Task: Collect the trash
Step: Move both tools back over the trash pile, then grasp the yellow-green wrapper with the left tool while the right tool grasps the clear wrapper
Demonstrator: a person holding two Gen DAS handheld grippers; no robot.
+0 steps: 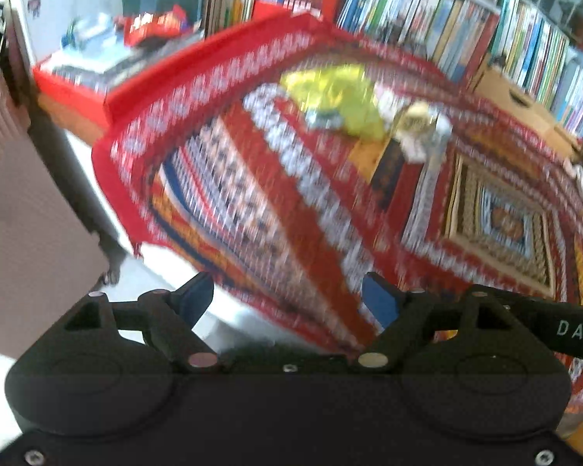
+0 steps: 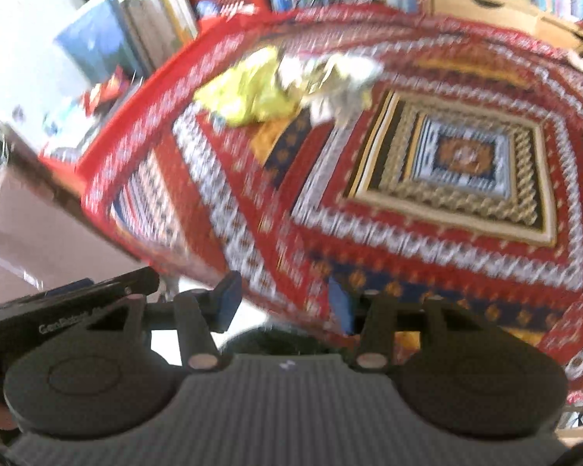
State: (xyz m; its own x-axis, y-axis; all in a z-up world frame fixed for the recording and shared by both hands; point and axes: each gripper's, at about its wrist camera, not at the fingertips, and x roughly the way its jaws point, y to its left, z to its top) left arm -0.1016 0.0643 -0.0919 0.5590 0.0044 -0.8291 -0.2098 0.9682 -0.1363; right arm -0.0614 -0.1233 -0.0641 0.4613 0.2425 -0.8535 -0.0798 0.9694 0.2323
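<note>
Two blurred wrist views, each looking down along a pair of blue-tipped fingers. The left gripper [image 1: 291, 299] has its fingers spread wide with nothing between them; through the gap shows the near edge of a patterned red tablecloth [image 1: 221, 147] and pale floor. The right gripper [image 2: 281, 303] is also spread, somewhat less widely, and also holds nothing. Beside its left finger the dark body of the other gripper pokes into view.

Ahead of both sets of fingers, well beyond their tips on the far part of the cloth, lies the trash: a crumpled yellow wrapper [image 1: 338, 97] and, touching it on its right, a wad of white and silvery crumpled paper [image 1: 419, 128]. In the right view the same yellow wrapper [image 2: 248, 89] and white wad [image 2: 338, 81] sit ahead and slightly left of the fingers. Farther out stand shelves of books [image 1: 466, 23] and a red tray of clutter [image 1: 70, 77] off to the left.

Judging by this, collecting remains undone for these pieces: both lie untouched on the cloth, and neither gripper is near them. No bin is visible.
</note>
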